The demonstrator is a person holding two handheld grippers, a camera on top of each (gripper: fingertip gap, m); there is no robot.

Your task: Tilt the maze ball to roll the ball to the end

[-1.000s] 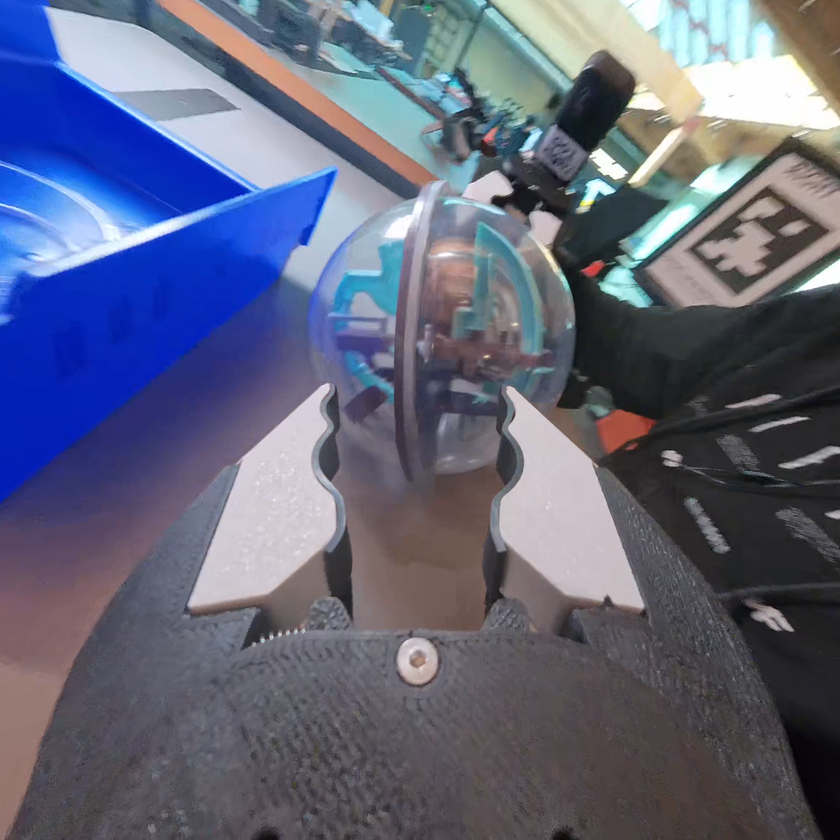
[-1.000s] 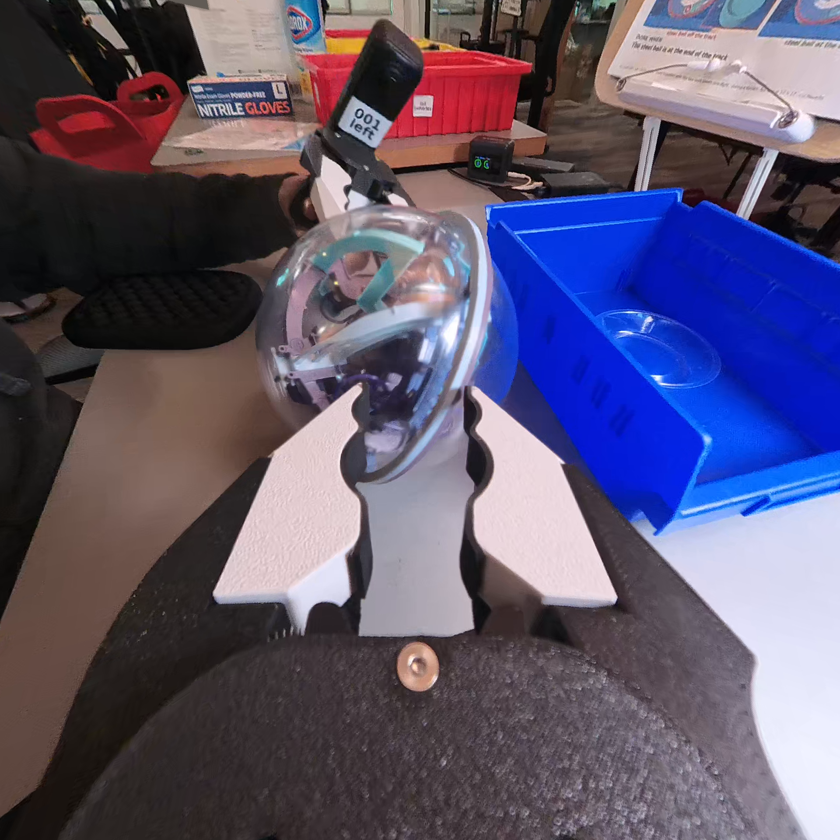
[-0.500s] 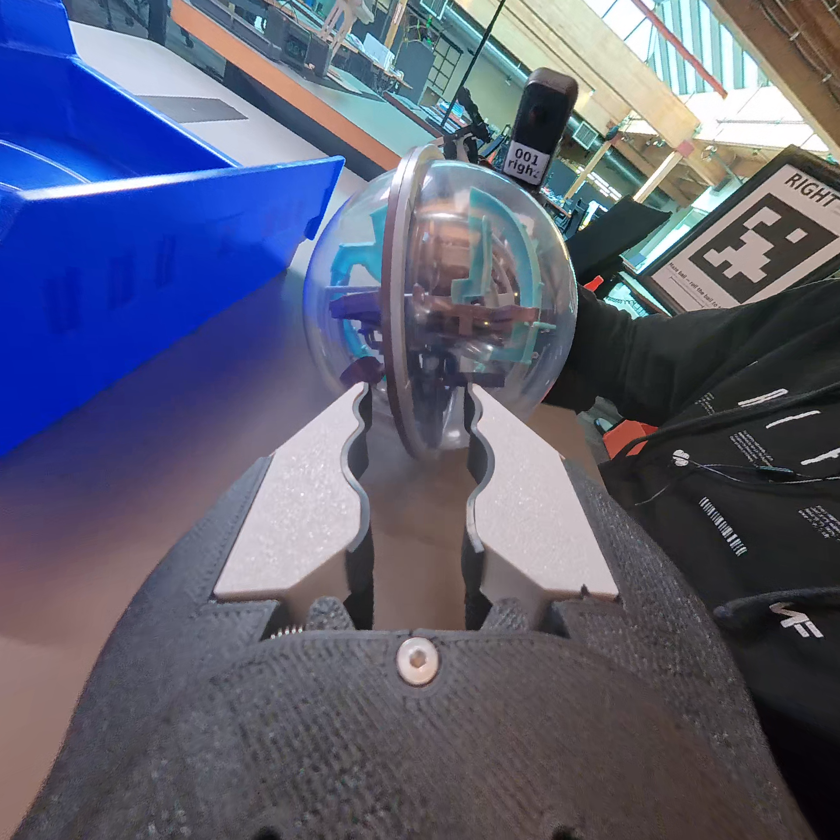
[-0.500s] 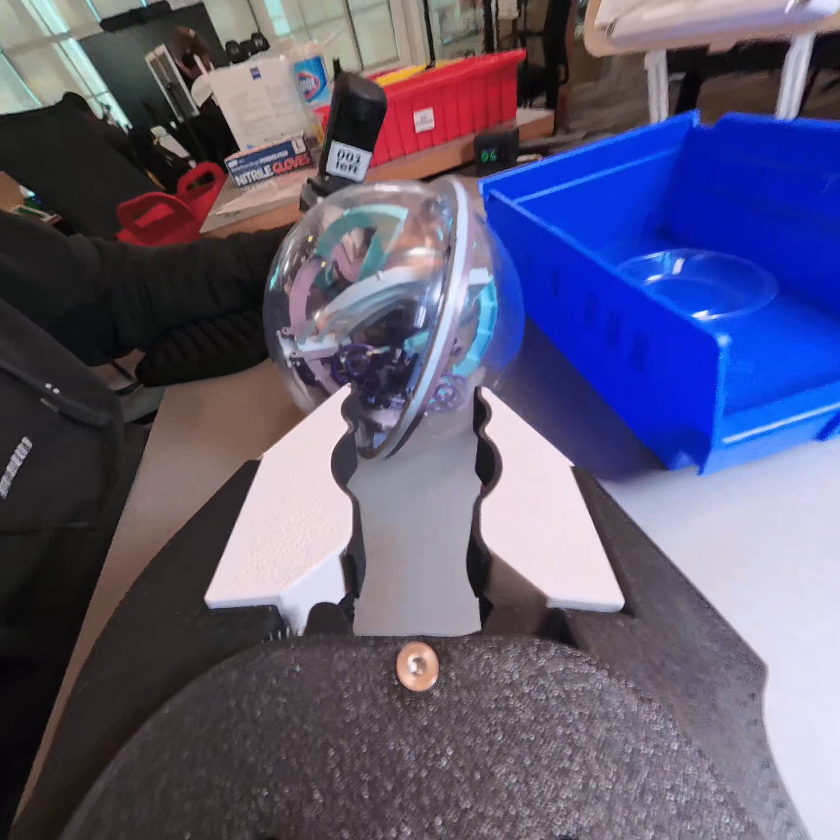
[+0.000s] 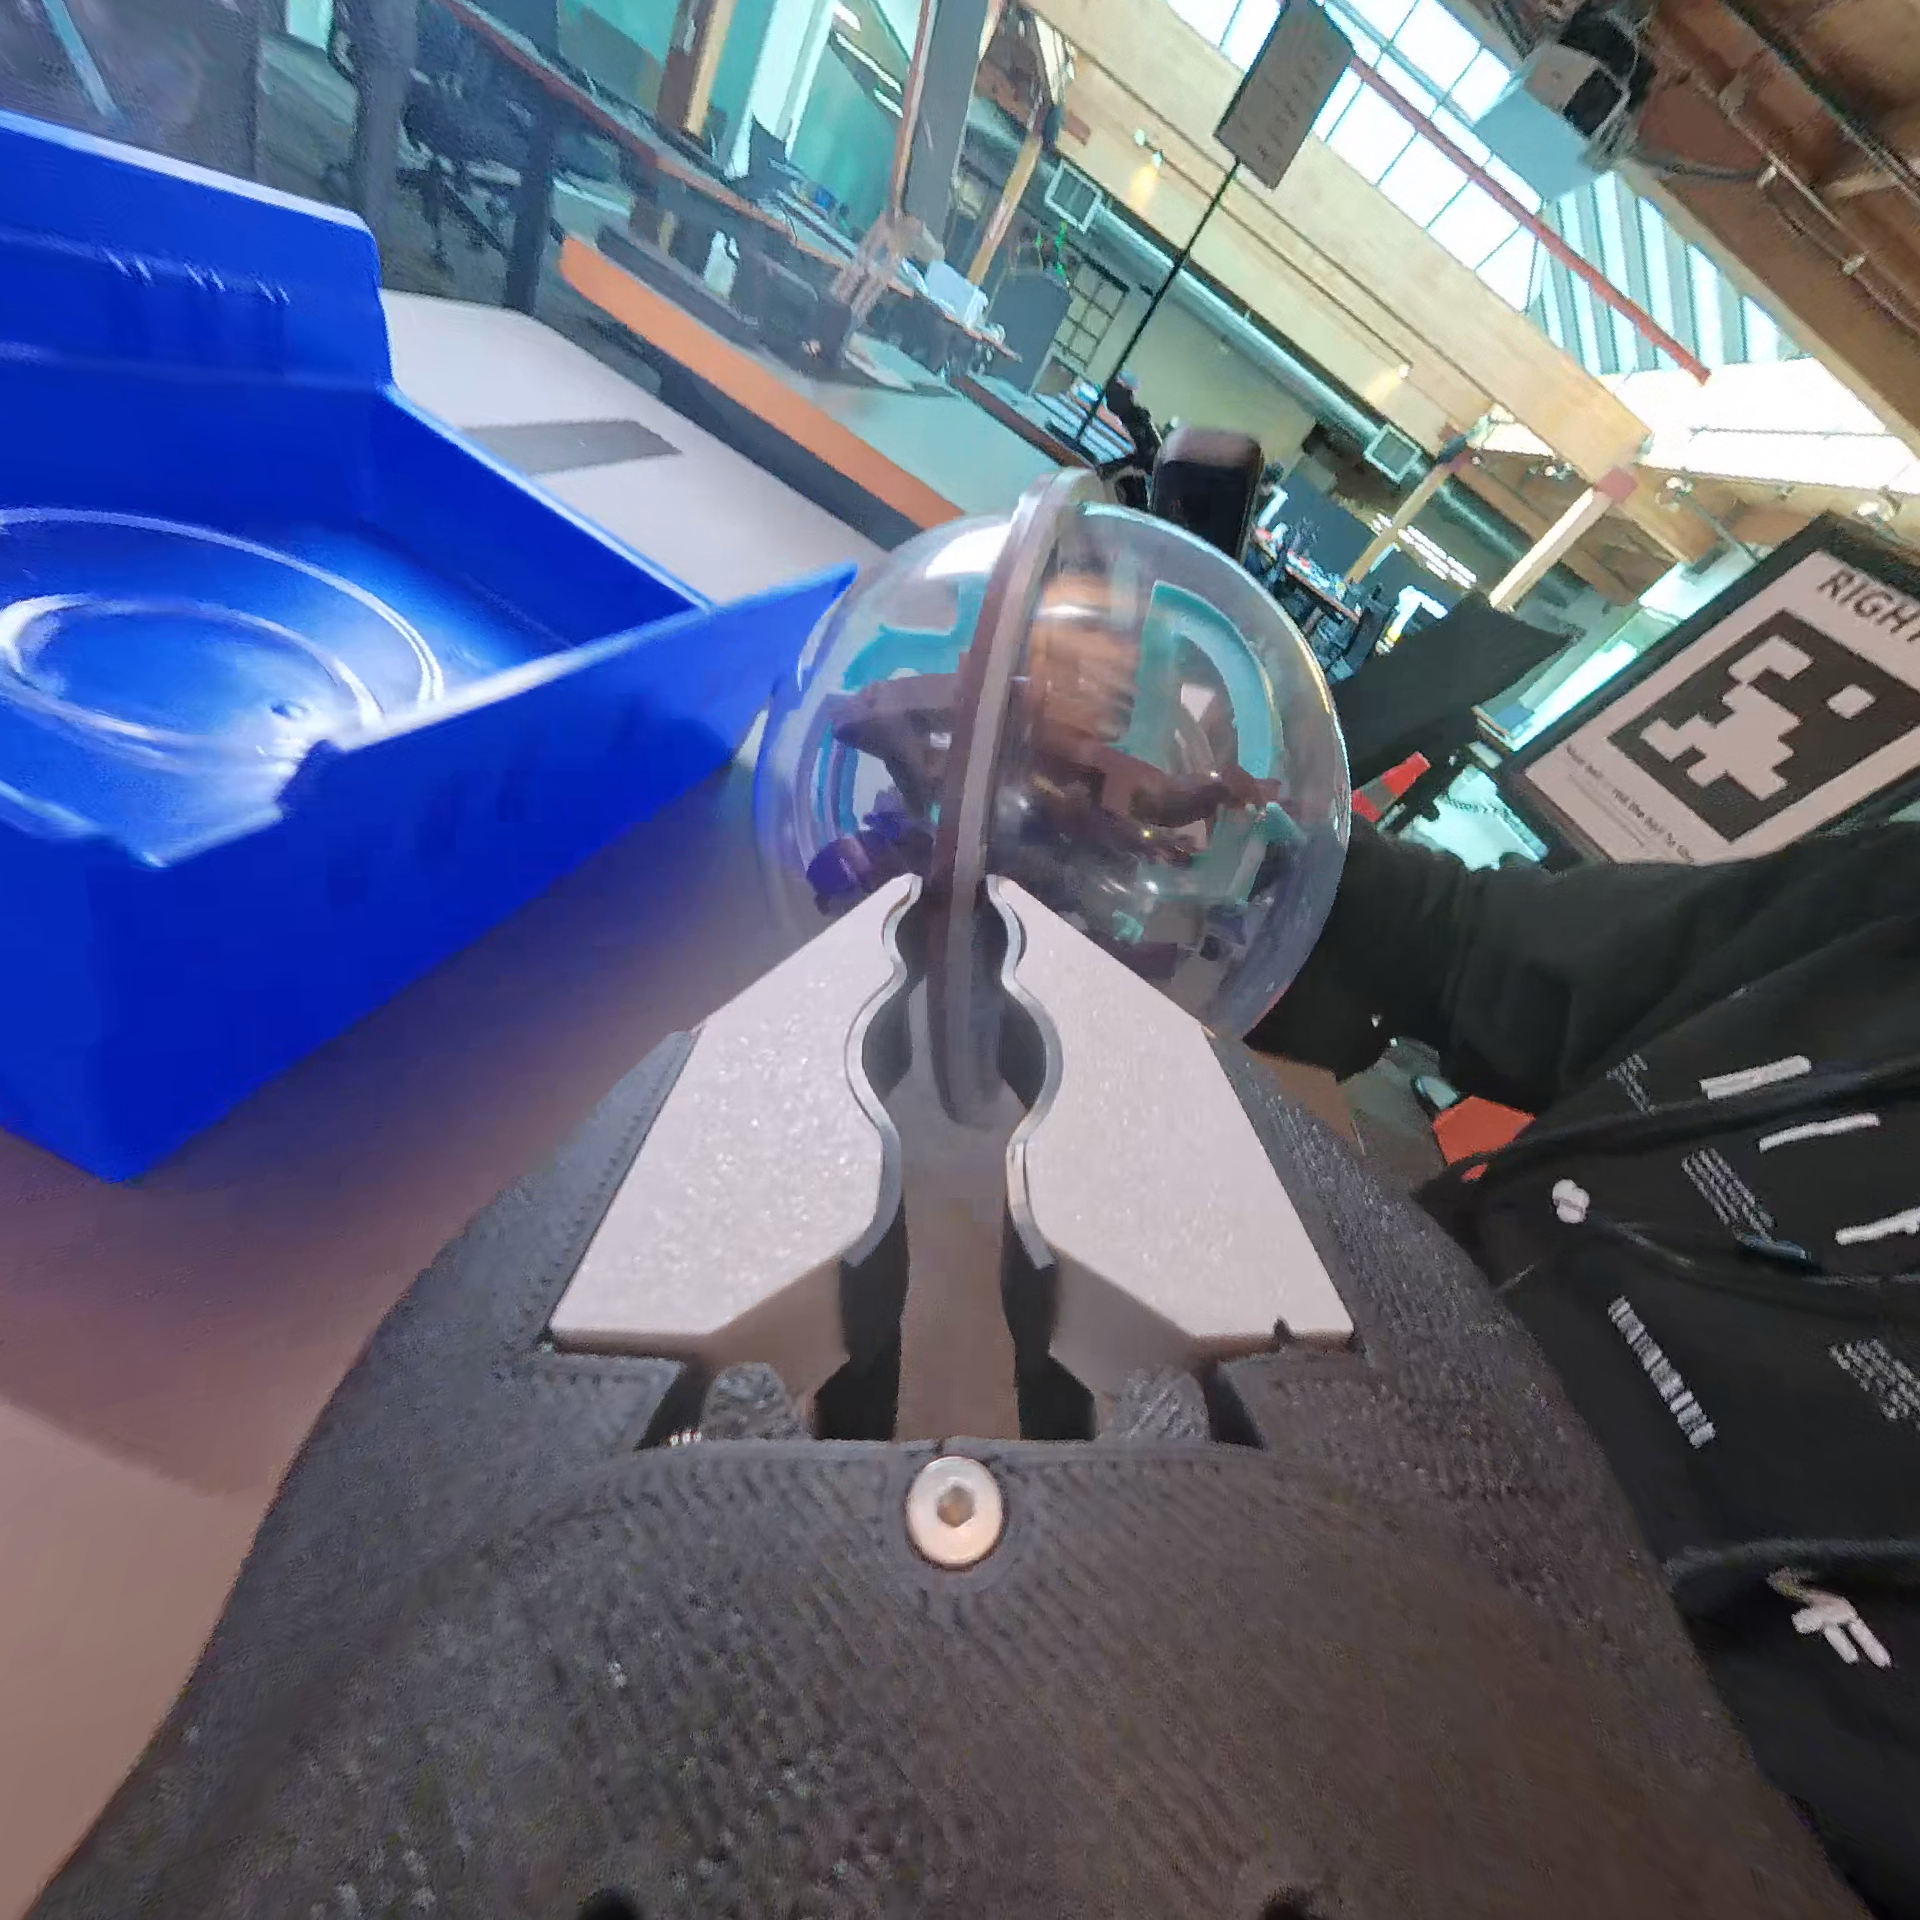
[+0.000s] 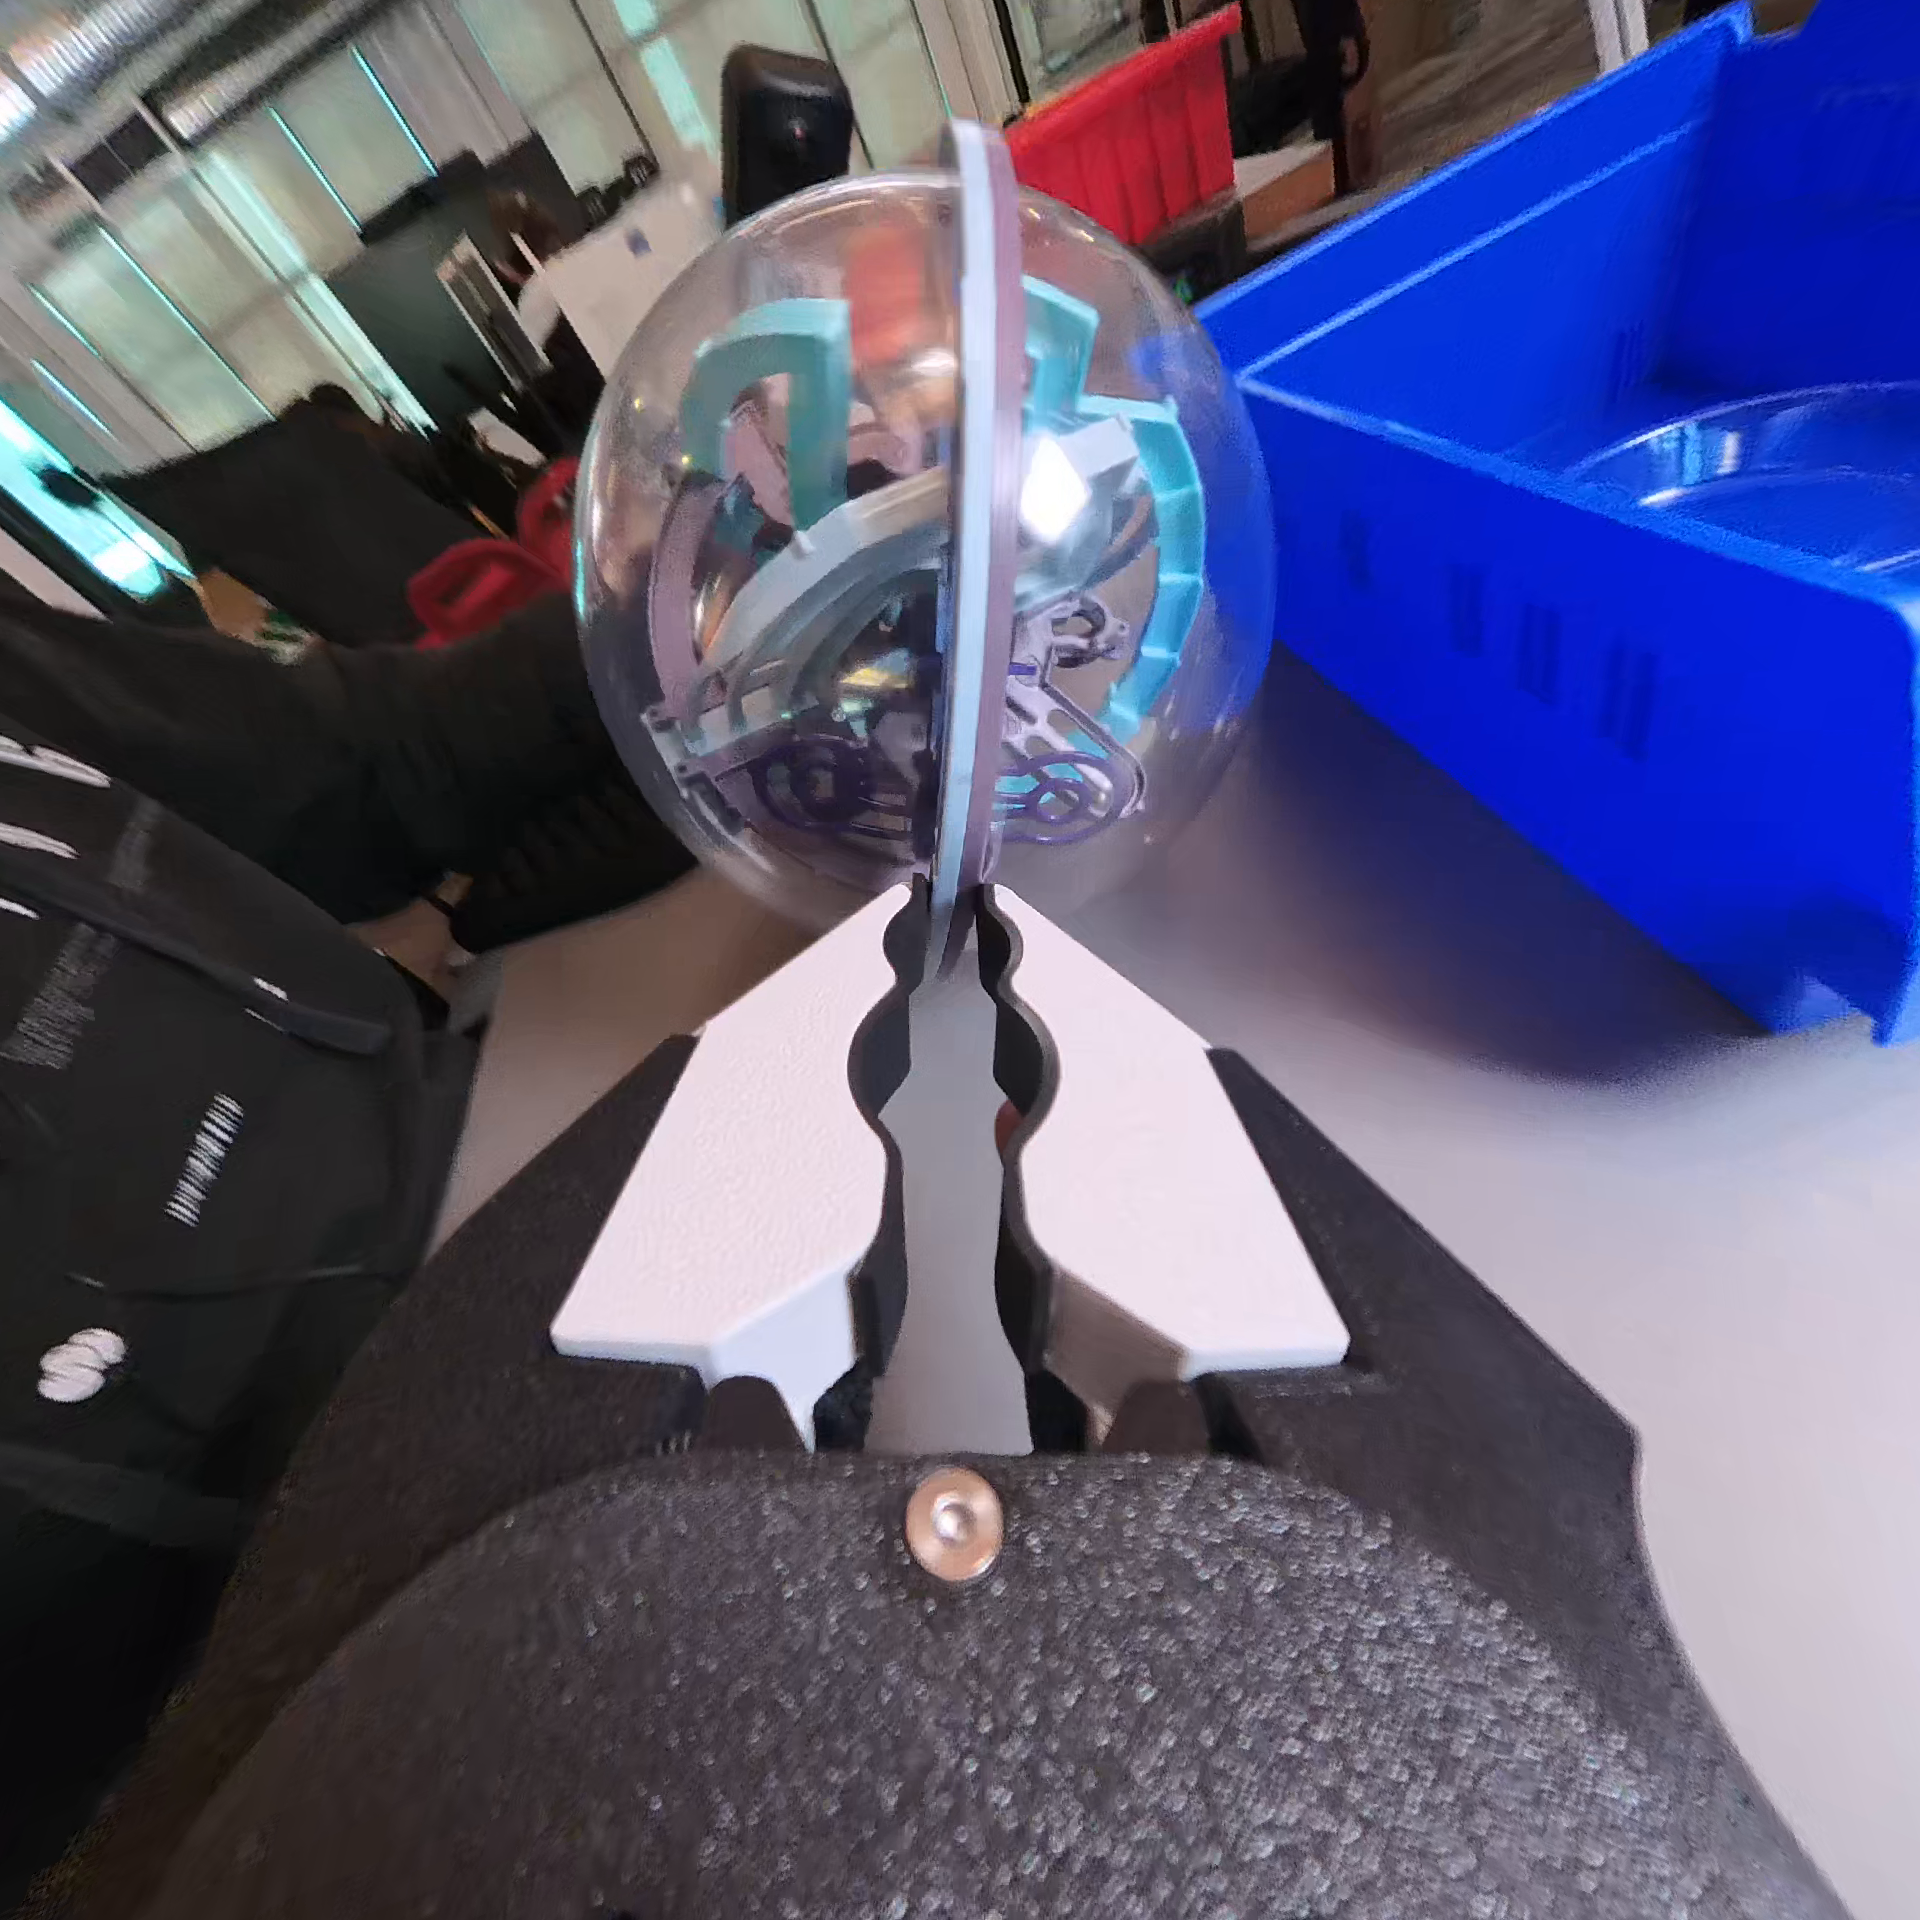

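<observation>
Left gripper (image 5: 954, 914): fingers (image 5: 769, 1122) drawn in on the grey equatorial rim of the maze ball (image 5: 1049, 758); the rim runs down into the narrow gap between the pads. Right gripper (image 6: 945, 914): fingers (image 6: 758, 1122) likewise pinched on the rim, at its lower edge, tips almost meeting around the thin band.

Maze ball (image 6: 925, 540) is held off the counter (image 6: 1558, 1247) between the two grippers, which grip it from opposite sides. Clear shell; teal, grey and purple track pieces inside. Rim stands near upright in the right wrist view, tilted slightly to the right at the top in the left wrist view. Small ball inside: cannot tell its position, interior blurred.

Beside the maze ball, on the counter: blue bin (image 5: 312, 748), open-topped, with a clear dome-shaped piece (image 5: 208, 644) lying in it. The same bin (image 6: 1558, 582) sits to the right in the right wrist view.

A black sleeve (image 5: 1558, 956) reaches toward the far side of the maze ball. Behind it, a framed board with a black-and-white marker (image 5: 1766, 717). Farther back in the right wrist view, a red bin (image 6: 1132, 145).
</observation>
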